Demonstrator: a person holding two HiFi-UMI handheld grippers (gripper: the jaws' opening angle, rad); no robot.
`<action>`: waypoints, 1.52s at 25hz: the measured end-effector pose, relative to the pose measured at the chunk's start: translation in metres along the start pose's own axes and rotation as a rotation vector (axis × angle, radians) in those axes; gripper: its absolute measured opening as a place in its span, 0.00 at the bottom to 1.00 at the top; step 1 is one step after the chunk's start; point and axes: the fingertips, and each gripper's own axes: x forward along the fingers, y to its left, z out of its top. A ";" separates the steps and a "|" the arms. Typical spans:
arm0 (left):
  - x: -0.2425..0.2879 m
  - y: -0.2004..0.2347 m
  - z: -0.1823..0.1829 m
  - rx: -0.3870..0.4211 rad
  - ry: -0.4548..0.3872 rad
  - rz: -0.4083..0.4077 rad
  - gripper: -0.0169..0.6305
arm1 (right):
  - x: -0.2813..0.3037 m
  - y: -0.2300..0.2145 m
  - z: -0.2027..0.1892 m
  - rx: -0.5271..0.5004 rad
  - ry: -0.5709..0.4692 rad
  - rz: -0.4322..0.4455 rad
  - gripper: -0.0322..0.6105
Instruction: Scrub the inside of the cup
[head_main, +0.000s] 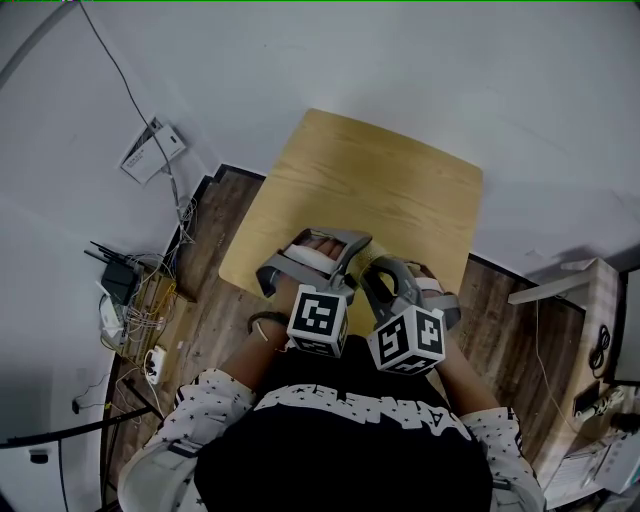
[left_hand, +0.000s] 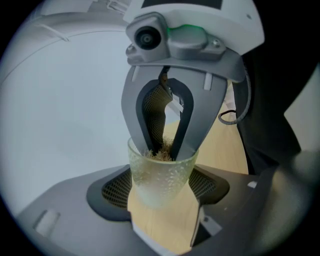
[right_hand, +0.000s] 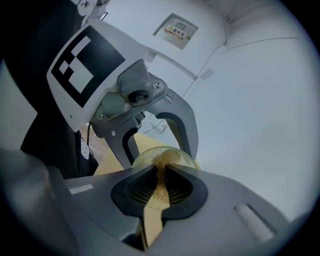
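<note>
A translucent, pebbled cup sits between the mesh pads of my left gripper, which is shut on its sides. From the opposite side my right gripper reaches into the cup's mouth. It is shut on a golden-brown fibre scrubber, whose tuft lies inside the cup. In the right gripper view the cup's rim shows just past my right gripper, with the left gripper behind it. In the head view both grippers, left and right, meet over the table's near edge and hide the cup.
A small light-wood table stands below the grippers against a white wall. On the floor to the left lie a router with tangled cables and a flat white box. A pale shelf unit stands at the right.
</note>
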 end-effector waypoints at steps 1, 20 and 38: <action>0.000 -0.001 -0.001 -0.001 0.001 -0.003 0.57 | 0.001 0.001 0.000 -0.031 0.005 -0.002 0.12; 0.008 -0.015 -0.003 -0.112 -0.042 -0.086 0.57 | 0.002 0.020 -0.015 -0.742 0.113 0.075 0.13; 0.002 -0.003 -0.004 -0.056 -0.003 -0.003 0.57 | 0.006 0.006 -0.013 -0.424 0.054 0.029 0.13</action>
